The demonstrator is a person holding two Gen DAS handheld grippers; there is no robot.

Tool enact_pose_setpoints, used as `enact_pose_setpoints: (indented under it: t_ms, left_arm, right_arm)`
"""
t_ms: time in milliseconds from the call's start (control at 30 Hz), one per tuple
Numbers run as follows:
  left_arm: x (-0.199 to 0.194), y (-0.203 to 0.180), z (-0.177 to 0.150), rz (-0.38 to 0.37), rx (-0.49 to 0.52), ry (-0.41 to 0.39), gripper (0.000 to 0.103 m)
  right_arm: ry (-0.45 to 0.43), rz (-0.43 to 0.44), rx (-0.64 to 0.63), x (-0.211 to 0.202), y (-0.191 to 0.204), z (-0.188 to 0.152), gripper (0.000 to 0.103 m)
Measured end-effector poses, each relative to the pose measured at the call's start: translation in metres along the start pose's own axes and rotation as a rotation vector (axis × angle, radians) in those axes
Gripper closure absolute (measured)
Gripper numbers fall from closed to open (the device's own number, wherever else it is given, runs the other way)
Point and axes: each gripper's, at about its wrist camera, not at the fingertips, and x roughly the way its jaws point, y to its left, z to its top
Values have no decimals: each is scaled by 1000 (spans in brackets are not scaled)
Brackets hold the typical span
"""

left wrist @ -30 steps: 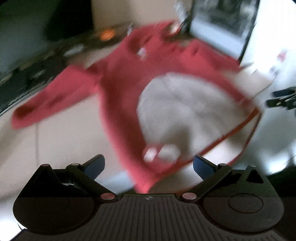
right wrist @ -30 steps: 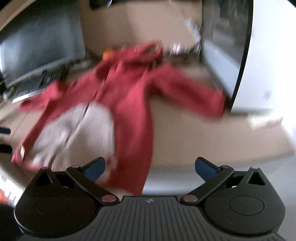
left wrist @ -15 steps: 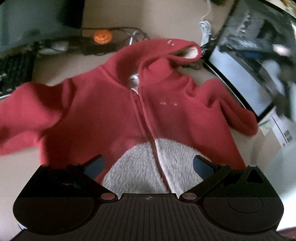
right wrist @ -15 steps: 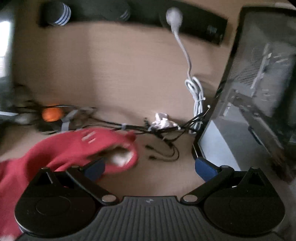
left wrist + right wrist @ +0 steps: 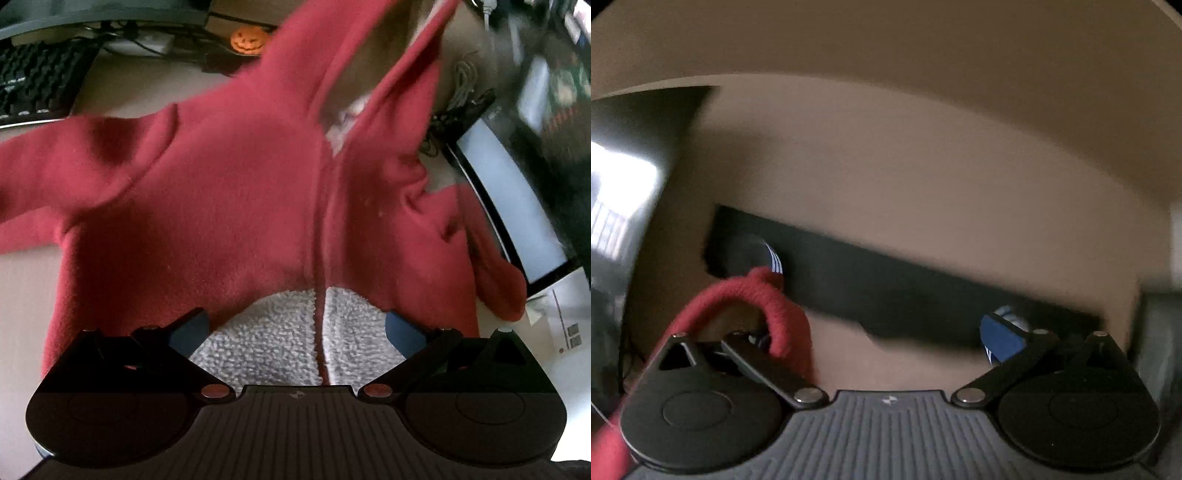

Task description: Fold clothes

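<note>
Centrally, hoodie (image 5: 229, 192): red fleece, zipped front up, spread on a tan desk (image 5: 22, 302); white fuzzy panel (image 5: 280, 350) low on the front, split by the zipper.
Hood (image 5: 388, 62): pulled up off the desk toward the top of the left wrist view, blurred; a red loop of its edge (image 5: 775, 302) draped over the left finger of the right gripper.
Sleeves: one stretched toward the left edge, the other bunched at the right beside a dark screen (image 5: 513, 206).
Left gripper (image 5: 295, 328): over the white panel, blue-padded fingers (image 5: 402, 328) wide apart, gripping nothing.
Right gripper (image 5: 879, 339): fingers spread wide, red fabric hooked on one finger, not pinched between the two; pointed at a beige wall.
Desk edge items: black keyboard (image 5: 33, 74) at far left, small orange pumpkin figure (image 5: 248, 40) behind the hoodie, tangled cables (image 5: 461, 107) near the screen.
Containers: none recognisable in either view.
</note>
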Motion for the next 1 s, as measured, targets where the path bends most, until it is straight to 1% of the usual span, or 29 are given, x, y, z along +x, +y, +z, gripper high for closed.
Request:
enact_pose_setpoints:
  t_ms: [67,167,233,267,300,333,433,600,633,700,767,800,833,867,1000]
  left_arm:
    - [1,-1,0,-4,-8,-4,0]
    - [5,0,-2,-4,-30,-4,0]
    - [2,0,-3,-2,-31,-8,0]
    - [1,0,-4,-1,-32,-10,0]
    - [0,0,-5,0,-32,-13,0]
    - [0,1,-5,0,-37,-12,0]
    - [0,3,-7,12,-39,-6,0]
    - [-3,1,-8,34,-31,5,0]
    - [-4,0,-8,40,-29,8,0]
    - [-5,1,-11,66,-23,15,0]
    - [-9,0,-14,97,-12,19,0]
    - [-11,0,-16,110,-6,20,0]
    - [-13,0,-18,117,-4,22,0]
    - [-16,-1,-21,124,-1,24,0]
    - [-29,-3,-36,134,35,29,0]
  right_arm:
    - [66,11,-33,15,14,-6,0]
    - [238,17,-84,36,29,-33,0]
    - [364,50,-158,49,38,-51,0]
    - [433,84,-193,55,42,-57,0]
    - [469,106,-202,56,42,-60,0]
    - [483,117,-190,53,39,-60,0]
    - [505,133,-98,37,20,-50,0]
    - [582,186,34,-3,-12,-36,0]
    - [606,200,83,-14,-19,-34,0]
    - [676,261,237,-39,-34,-37,0]
    - [756,336,377,-66,-38,-50,0]
    - [792,369,425,-81,-36,-59,0]
    - [814,382,434,-98,-29,-67,0]
    - [829,375,422,-116,-23,-75,0]
    - [900,329,451,-178,-16,-102,0]
